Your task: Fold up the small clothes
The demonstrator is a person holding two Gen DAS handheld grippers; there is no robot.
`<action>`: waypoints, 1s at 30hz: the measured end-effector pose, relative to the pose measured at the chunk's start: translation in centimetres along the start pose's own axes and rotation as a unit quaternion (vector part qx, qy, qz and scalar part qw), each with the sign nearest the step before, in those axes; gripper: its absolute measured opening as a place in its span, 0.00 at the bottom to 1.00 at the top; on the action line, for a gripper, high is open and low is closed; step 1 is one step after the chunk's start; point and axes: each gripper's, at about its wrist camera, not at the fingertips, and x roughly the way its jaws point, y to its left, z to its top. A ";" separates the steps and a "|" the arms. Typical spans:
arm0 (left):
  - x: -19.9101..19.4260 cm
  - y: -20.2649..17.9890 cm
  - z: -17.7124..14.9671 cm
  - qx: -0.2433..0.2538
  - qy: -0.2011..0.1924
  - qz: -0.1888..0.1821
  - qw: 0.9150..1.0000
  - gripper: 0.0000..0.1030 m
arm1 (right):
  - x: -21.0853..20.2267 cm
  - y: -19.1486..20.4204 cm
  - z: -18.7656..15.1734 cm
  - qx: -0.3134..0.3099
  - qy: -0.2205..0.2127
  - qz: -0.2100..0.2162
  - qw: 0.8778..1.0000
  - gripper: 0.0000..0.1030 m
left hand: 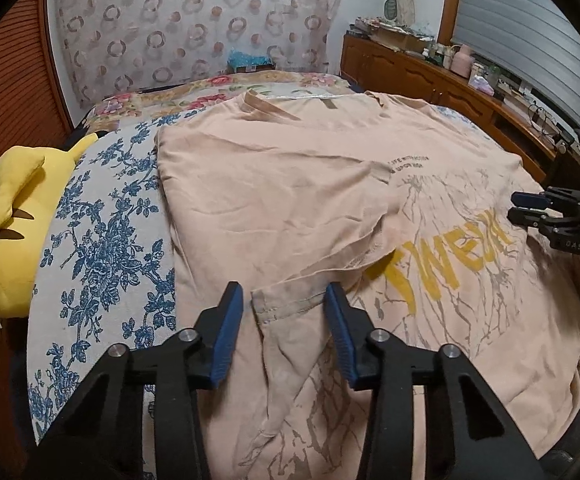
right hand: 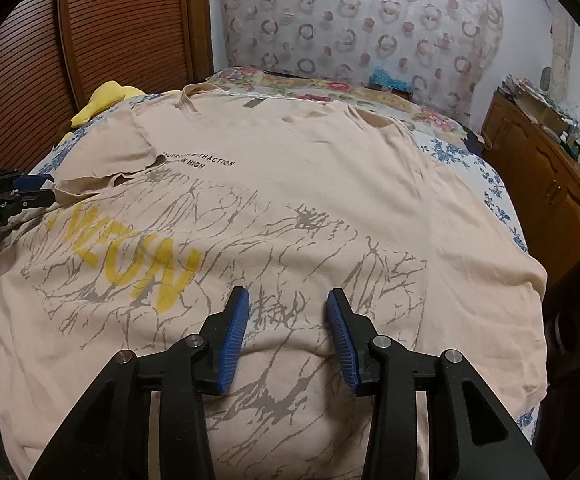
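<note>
Beige cotton, thin and limp by the look of it, lies nearest: a T-shirt [left hand: 290, 184] spread across the bed [left hand: 102, 240], print side up. Between the fingers of the left gripper [left hand: 286, 332] sits the hemmed sleeve edge [left hand: 286, 304], folded in over the chest; the fingers stand partly apart and seem not to press on it, though the view is poor there. The right gripper [right hand: 288, 336] hovers over the printed lower body, fingers likewise half apart, holding nothing. Such cloth will likely sag and wrinkle rather than slide, so stitched hems and side seams are the sensible places to pinch. Farther left lies a yellow plush toy [left hand: 14, 216], then a patterned curtain [left hand: 194, 28].
</note>
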 end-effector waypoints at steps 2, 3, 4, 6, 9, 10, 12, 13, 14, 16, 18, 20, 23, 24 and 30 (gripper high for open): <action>-0.3 -0.3 -0.1 0.001 -0.004 -0.004 1.000 0.30 | 0.1 -0.3 0.1 0.001 0.001 0.004 1.000 0.43; -0.4 -0.4 -0.2 0.001 -0.004 -0.007 1.000 0.27 | 0.2 -0.3 0.1 0.000 0.001 0.005 1.000 0.44; -0.5 -0.6 -0.2 0.002 -0.004 -0.011 1.000 0.21 | 0.2 -0.2 0.1 -0.001 0.001 0.004 1.000 0.45; -0.8 -1.1 -0.5 0.005 -0.004 -0.013 1.000 0.17 | 0.3 -0.4 0.2 -0.002 0.001 0.003 1.000 0.45; -1.7 -1.9 -0.8 0.012 -0.011 -0.023 1.000 0.17 | 0.3 -0.4 0.1 -0.001 0.001 0.004 1.000 0.45; -2.2 -2.4 -0.9 0.016 -0.013 -0.027 0.999 0.17 | 0.3 -0.4 0.2 -0.002 0.001 0.004 1.000 0.45; -2.7 -3.0 -1.0 0.024 -0.013 -0.035 0.999 0.17 | 0.3 -0.4 0.2 -0.002 0.001 0.004 1.000 0.46; -2.8 -3.3 -1.1 0.027 -0.010 -0.038 0.999 0.17 | 0.3 -0.4 0.1 -0.002 0.001 0.004 1.000 0.46; -2.8 -3.5 -1.2 0.031 -0.007 -0.039 0.999 0.17 | 0.3 -0.5 0.1 -0.002 0.001 0.004 1.000 0.46; -2.8 -3.9 -1.4 0.035 -0.001 -0.043 0.998 0.18 | 0.3 -0.4 0.1 -0.002 0.002 0.004 1.000 0.46; -2.9 -4.0 -1.4 0.034 0.001 -0.049 0.998 0.25 | 0.3 -0.4 0.1 -0.002 0.002 0.004 1.000 0.47; -3.2 -4.1 -1.5 0.030 -0.004 -0.052 0.998 0.30 | 0.3 -0.5 0.1 -0.002 0.002 0.004 1.000 0.47; -4.0 -4.2 -1.4 0.030 -0.017 -0.054 0.998 0.39 | 0.4 -0.5 0.1 -0.002 0.002 0.004 1.000 0.47; -4.2 -4.2 -1.2 0.032 -0.022 -0.050 0.998 0.39 | 0.3 -0.5 0.1 -0.002 0.002 0.004 1.000 0.48; -4.3 -3.7 -0.2 0.022 -0.033 -0.037 0.999 0.43 | 0.4 -0.6 0.2 -0.001 0.003 0.006 1.000 0.53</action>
